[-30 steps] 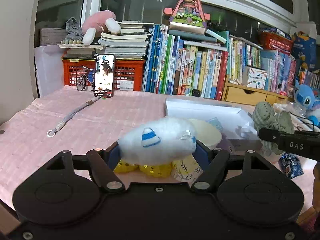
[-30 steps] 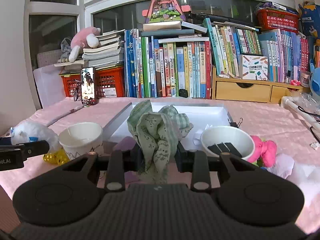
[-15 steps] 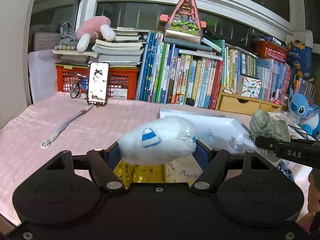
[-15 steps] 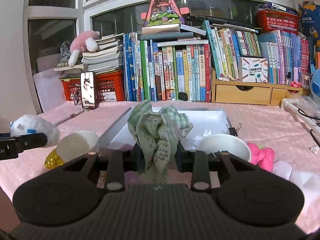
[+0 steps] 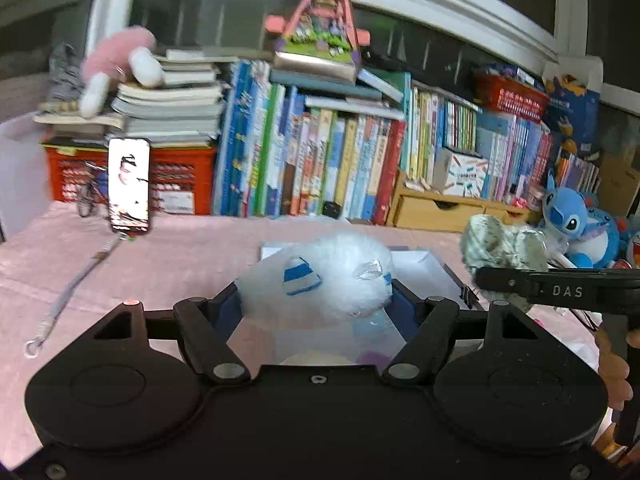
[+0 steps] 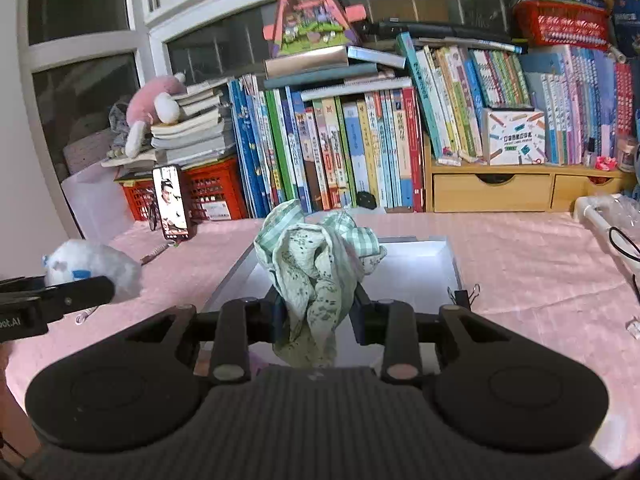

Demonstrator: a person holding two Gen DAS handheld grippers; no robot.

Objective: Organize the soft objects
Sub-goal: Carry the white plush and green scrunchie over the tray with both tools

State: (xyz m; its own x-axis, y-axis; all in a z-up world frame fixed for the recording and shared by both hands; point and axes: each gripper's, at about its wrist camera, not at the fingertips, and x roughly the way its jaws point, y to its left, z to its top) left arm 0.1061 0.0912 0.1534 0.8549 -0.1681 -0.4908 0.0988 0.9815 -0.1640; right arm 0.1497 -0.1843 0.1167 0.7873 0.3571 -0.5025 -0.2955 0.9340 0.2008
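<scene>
My left gripper (image 5: 318, 304) is shut on a fluffy white plush toy (image 5: 320, 276) with blue striped ears and holds it above the near end of a white tray (image 5: 436, 270). The plush also shows at the left of the right wrist view (image 6: 94, 266). My right gripper (image 6: 318, 312) is shut on a crumpled green patterned cloth (image 6: 316, 264) and holds it over the white tray (image 6: 440, 272). The cloth also shows at the right of the left wrist view (image 5: 500, 246).
A pink cloth (image 6: 520, 256) covers the table. Books (image 6: 360, 140), a red crate (image 6: 212, 192), a propped phone (image 6: 171, 204) and wooden drawers (image 6: 492, 192) line the back. A blue plush (image 5: 572, 224) sits at the right. A binder clip (image 6: 464, 296) lies by the tray.
Both grippers have risen and moved forward over the tray with their loads. The paper cups and bowl near the front have dropped out of view.
</scene>
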